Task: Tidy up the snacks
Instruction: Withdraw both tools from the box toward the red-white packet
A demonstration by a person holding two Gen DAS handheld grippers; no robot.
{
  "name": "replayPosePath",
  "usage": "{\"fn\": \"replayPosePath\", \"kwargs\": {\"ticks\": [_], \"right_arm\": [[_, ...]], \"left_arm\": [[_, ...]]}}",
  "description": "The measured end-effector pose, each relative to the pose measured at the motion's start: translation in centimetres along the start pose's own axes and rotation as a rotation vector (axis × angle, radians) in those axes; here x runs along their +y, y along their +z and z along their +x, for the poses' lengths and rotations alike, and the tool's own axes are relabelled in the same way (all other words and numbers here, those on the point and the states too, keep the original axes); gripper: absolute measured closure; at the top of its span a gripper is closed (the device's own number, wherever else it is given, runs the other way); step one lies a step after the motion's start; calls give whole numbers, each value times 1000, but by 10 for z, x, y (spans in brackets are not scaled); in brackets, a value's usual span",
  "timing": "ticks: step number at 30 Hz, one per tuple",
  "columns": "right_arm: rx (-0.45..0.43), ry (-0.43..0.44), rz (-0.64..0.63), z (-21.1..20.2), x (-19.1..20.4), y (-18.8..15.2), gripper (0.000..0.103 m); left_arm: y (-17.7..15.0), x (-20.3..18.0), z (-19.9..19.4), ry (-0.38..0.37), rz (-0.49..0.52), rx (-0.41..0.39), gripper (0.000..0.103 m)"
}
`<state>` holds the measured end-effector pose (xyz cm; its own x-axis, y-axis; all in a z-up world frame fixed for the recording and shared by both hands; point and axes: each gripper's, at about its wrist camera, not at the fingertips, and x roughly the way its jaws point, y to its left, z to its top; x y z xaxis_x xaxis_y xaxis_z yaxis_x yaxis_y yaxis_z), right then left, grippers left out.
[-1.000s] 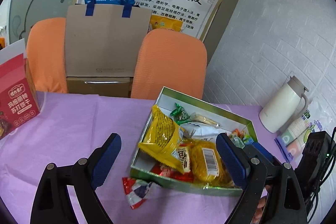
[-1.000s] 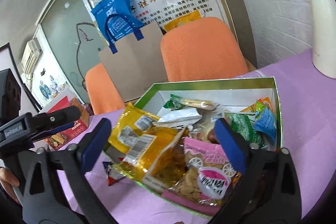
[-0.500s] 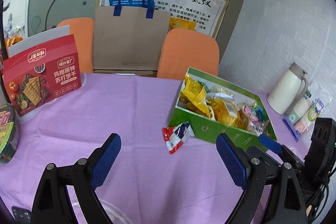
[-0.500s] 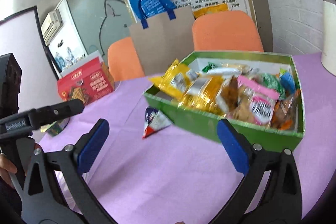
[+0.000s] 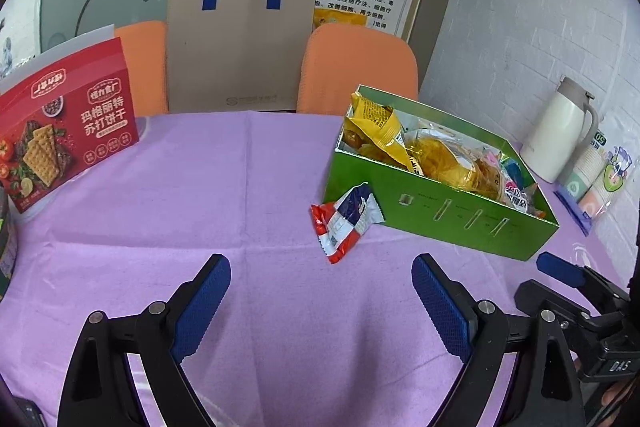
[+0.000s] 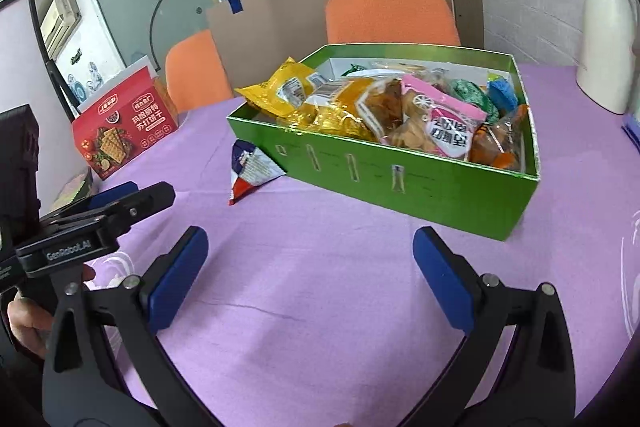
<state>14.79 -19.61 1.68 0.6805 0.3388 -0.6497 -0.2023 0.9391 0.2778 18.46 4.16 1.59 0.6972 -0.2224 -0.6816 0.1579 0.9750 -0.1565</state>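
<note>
**Tools pull back, one packet left out**

Now that both tools have drawn back from over the green box [image 5: 436, 215] to low above the worktop [image 5: 200, 195], the left tool [image 5: 320, 307] and right tool [image 6: 310, 279] hang spread and empty. A red-and-blue packet [image 5: 344, 221] lies against the box's outer wall, probably next to go in.

Left gripper [image 5: 321, 289] and right gripper [image 6: 311, 261] hover side by side, jaws spread wide, both empty, short of the green box [image 5: 440, 215].
</note>
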Motion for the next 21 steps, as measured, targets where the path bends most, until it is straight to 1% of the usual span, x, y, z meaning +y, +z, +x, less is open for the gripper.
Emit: {"fn": "replayPosePath", "kwargs": {"ticks": [3,6,8,10,12,14,16,17,19,21], "right_arm": [[-1,-19,8,-3,-7,-1,1],[1,-26,17,-4,-12,-1,1],[6,-25,17,-3,-15,-2,1],[16,-30,13,-3,-17,-3,1],[21,-35,9,-3,-19,-4,1],[20,-36,13,-6,-22,-4,1],[26,-29,22,-8,-25,-6,1],[27,-25,26,-9,-26,-6,1],[30,-16,28,-11,-27,-8,1],[35,-2,25,-12,-25,-9,1]], "left_arm": [[9,-8,19,21,43,13,9],[18,-13,38,17,60,32,10],[23,-15,50,7,60,49,11],[27,-17,61,-17,53,70,15],[30,-19,72,-53,49,96,29],[31,-21,84,-56,49,128,37],[30,-22,95,-63,52,164,51],[28,-22,97,-65,56,177,66],[25,-24,93,-85,58,182,67],[18,-25,84,-107,41,208,68]]}}
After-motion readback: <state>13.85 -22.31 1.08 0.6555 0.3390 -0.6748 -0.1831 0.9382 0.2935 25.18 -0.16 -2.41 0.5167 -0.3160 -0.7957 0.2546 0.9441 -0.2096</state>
